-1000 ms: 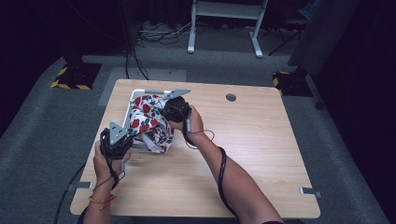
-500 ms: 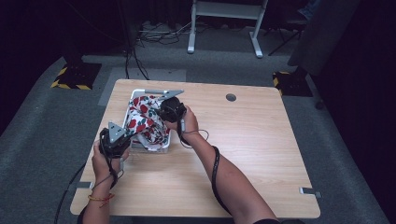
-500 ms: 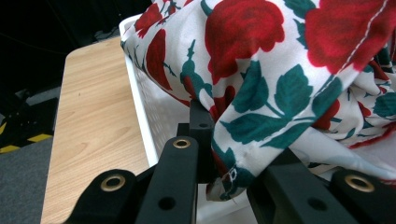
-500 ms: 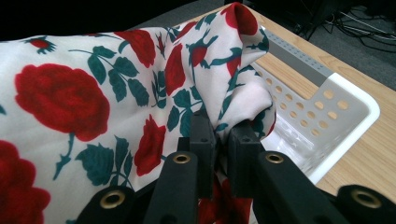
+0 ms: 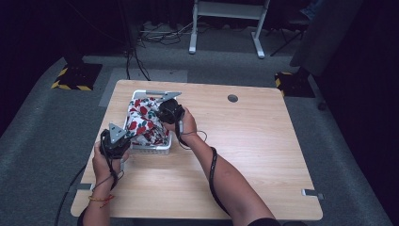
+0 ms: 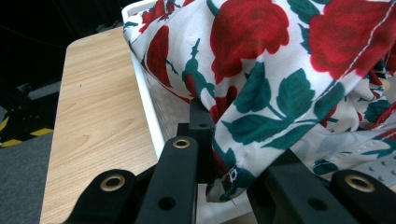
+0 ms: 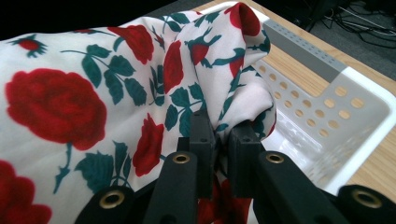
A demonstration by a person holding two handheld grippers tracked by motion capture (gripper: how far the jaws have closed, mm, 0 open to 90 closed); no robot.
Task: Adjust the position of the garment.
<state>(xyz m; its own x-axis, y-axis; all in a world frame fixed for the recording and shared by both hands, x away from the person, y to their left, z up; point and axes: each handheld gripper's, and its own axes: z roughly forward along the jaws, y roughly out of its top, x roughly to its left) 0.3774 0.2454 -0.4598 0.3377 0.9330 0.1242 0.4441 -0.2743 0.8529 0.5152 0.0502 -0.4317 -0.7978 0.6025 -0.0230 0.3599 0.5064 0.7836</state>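
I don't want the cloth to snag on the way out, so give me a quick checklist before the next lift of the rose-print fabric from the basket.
1. right gripper pinching the rose-print fabric: ok, jaws closed on a fold.
2. left gripper holding fabric: ok, cloth sits between its jaws.
3. Fabric free of the white basket: not ok, most still lies inside, draped over the rim.
4. Basket steady on the table: cannot tell.
5. Room beside the basket to lay cloth: ok, bare wood to the right.
6. Cloth caught on the basket's holes: cannot tell.

A dim lab or recording studio: the wooden tabletop (image 5: pixel 263 155) stands alone on grey carpet, black drapes all around it, hazard-striped stand bases (image 5: pixel 77 77) and loose cables (image 5: pixel 160 30) beyond it.
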